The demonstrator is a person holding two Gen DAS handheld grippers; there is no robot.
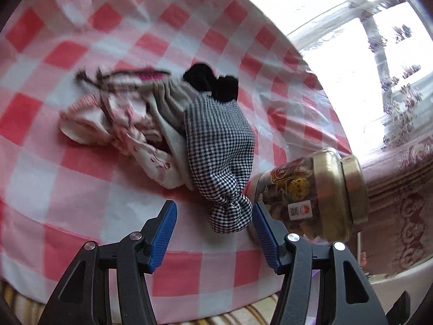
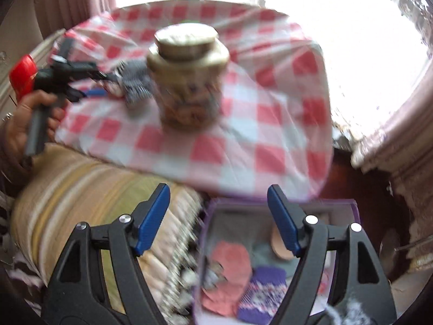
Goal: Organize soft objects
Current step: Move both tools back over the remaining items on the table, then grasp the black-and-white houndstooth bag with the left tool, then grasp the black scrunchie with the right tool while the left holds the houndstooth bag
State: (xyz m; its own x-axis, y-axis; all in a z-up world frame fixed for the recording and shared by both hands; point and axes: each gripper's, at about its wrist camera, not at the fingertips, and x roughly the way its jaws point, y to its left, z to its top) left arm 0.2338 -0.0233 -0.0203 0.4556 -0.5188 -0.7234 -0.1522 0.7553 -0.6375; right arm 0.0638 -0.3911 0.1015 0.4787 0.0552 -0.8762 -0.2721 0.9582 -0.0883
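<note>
My left hand-held gripper is spread, the knotted end of the checked sock lying between its fingers, unpinched, on the counter. My right hand-held gripper gapes empty above the box of socks, a jar ahead.

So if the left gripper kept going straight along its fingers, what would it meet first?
Probably the knotted end of the black-and-white houndstooth cloth, lying between the open left gripper fingers; depth is unclear.

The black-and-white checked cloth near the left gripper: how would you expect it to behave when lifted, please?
The checked cloth is bunched and knotted at its near end, so it will probably sag rather than hold shape. It looks light. Pulling it may drag the floral fabric touching it, or nudge the jar.
</note>
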